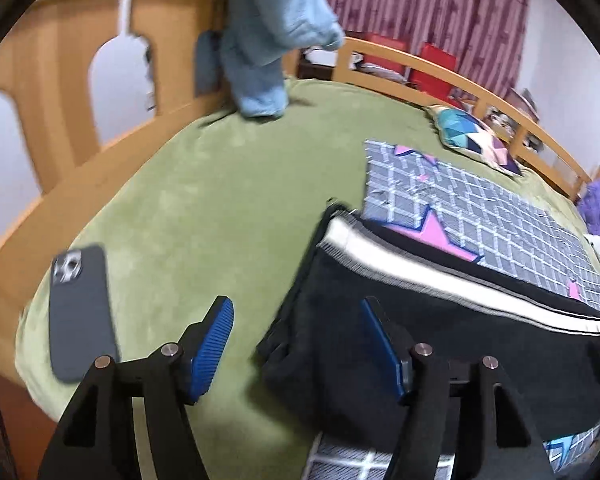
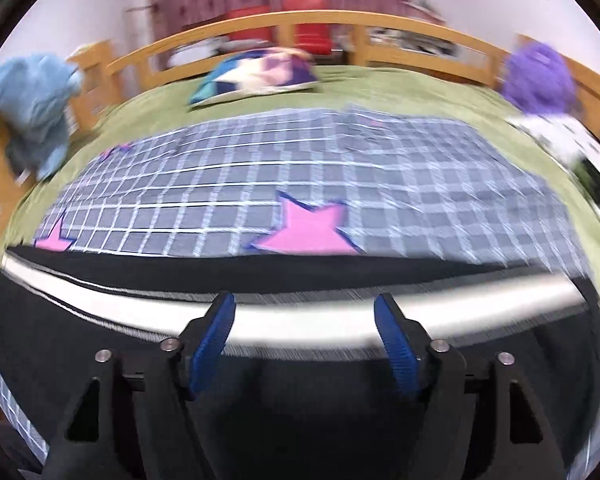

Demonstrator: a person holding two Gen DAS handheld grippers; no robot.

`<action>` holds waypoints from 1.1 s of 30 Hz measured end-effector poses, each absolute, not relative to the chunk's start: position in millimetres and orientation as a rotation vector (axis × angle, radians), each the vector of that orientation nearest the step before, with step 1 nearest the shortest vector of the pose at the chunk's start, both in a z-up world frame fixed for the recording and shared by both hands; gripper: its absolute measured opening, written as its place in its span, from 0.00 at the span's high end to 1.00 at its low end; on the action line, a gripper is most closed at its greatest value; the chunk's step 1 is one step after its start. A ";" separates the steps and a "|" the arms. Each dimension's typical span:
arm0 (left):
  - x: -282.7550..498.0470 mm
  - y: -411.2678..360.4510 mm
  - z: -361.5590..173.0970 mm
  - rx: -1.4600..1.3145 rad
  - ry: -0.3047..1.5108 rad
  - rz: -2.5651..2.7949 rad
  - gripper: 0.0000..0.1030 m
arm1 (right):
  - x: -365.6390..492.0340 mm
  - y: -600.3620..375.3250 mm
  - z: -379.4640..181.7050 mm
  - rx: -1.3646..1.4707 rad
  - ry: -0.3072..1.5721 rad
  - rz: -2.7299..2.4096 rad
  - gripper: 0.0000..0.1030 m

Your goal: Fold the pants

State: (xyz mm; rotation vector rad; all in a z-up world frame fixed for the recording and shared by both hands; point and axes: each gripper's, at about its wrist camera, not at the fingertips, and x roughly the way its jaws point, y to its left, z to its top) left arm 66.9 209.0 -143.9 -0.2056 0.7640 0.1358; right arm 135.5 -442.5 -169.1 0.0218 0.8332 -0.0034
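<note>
From the left wrist view, the left claw (image 1: 296, 344) stands wide apart and grips nothing. Its right finger sits over the near left corner of the black pants (image 1: 380, 340), its left finger over bare green bedspread (image 1: 204, 216). The pants lie on the bed, on top of a grey checked blanket with pink stars (image 1: 480, 216), with their white-striped waistband (image 1: 440, 276) along the far edge. The likeliest slip here, as I judge it, is a bite that takes only the top layer of cloth, or that also catches the blanket underneath, so that the fold drags the blanket along. A dark smartphone (image 1: 82, 312) lies near the left edge of the bed, just beside the left finger; a wide sweep of that claw could knock it off.

From the right wrist view, the right claw (image 2: 305, 334) is likewise spread and empty, poised above the waistband (image 2: 300, 324), with the black cloth below it and the blanket (image 2: 260, 184) beyond. The picture is smeared, so whether the fingertips touch the cloth cannot be told. If the two claws close at unequal depths along the band, the fold would probably come out skewed or bunched.
</note>
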 end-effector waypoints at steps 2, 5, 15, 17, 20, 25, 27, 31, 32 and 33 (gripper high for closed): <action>79.5 203.7 -137.0 -0.204 0.772 0.099 0.38 | 166.2 -430.5 -181.8 -0.046 0.867 0.064 0.30; 96.7 194.3 -133.5 -0.202 0.781 0.063 0.38 | 202.3 -424.4 -206.4 -0.108 0.955 0.142 0.32; 117.9 180.0 -154.9 -0.160 0.794 0.022 0.38 | 186.9 -403.7 -216.6 -0.282 0.965 0.205 0.98; 122.1 177.1 -155.7 -0.161 0.794 0.013 0.38 | 187.5 -401.4 -217.3 -0.293 0.977 0.203 0.97; 124.6 174.4 -154.3 -0.156 0.781 -0.014 0.38 | 195.8 -401.9 -221.0 -0.318 1.031 0.226 0.90; 127.5 168.6 -153.7 -0.118 0.767 -0.044 0.38 | 204.1 -397.2 -232.6 -0.370 1.051 0.229 0.87; 128.8 167.4 -151.9 -0.114 0.760 -0.054 0.38 | 203.9 -394.7 -232.9 -0.388 1.055 0.225 0.87; 125.3 165.6 -148.8 -0.098 0.749 -0.075 0.38 | 206.0 -399.5 -229.2 -0.363 1.091 0.250 0.85; 124.4 165.3 -148.7 -0.092 0.748 -0.078 0.38 | 207.4 -401.9 -228.0 -0.341 1.100 0.260 0.84; 122.1 164.3 -148.4 -0.085 0.744 -0.081 0.38 | 209.6 -405.6 -227.0 -0.302 1.111 0.268 0.83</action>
